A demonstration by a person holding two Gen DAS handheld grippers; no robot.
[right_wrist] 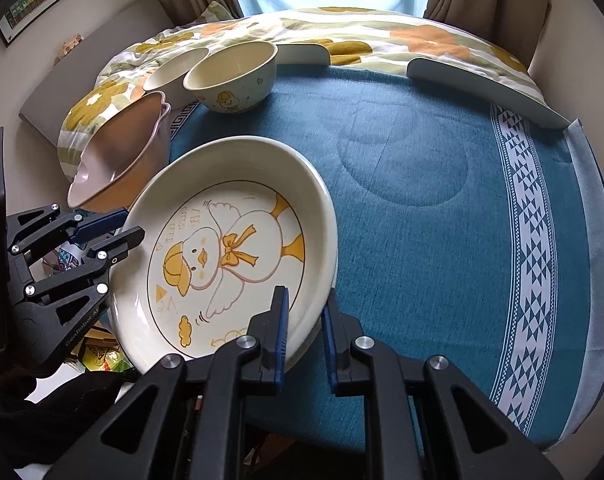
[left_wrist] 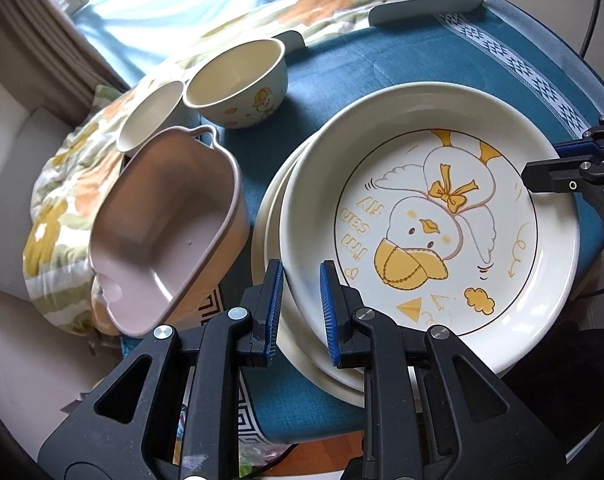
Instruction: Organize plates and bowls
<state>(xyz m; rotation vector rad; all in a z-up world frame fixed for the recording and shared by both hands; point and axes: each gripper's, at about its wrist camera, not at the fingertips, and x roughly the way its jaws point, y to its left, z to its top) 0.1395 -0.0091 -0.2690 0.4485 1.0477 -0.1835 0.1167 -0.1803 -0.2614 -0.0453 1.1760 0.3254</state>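
Left wrist view: the left gripper [left_wrist: 300,284] has its jaws set around the near rim of the duck plate [left_wrist: 434,216], a blue pad on either side of the wall — whether the pads actually press the rim I cannot tell. This plate sits on top of at least one more cream plate [left_wrist: 269,216], whose edge shows at the left, on the bench [left_wrist: 382,64] with its teal cloth. To the left stands a pink rectangular dish [left_wrist: 161,224], tilted, nested in another like it. Behind it are a cream duck bowl [left_wrist: 237,84] and a second cream bowl [left_wrist: 149,116], just beside each other. The right gripper [left_wrist: 542,172] reaches in from the right edge at the plate's far rim.

Right wrist view: the right gripper [right_wrist: 305,320] straddles the duck plate's [right_wrist: 229,256] rim, one pad inside and one outside; the gap looks narrow, but contact is not clear. The plate is tilted, its left side lifted over the bench [right_wrist: 422,184] edge. The left gripper [right_wrist: 127,226] meets the opposite rim. Beyond lie the pink rectangular dish [right_wrist: 117,160], the cream duck bowl [right_wrist: 233,76] and the second cream bowl [right_wrist: 173,70] — a flowered quilt [right_wrist: 342,28] behind them.
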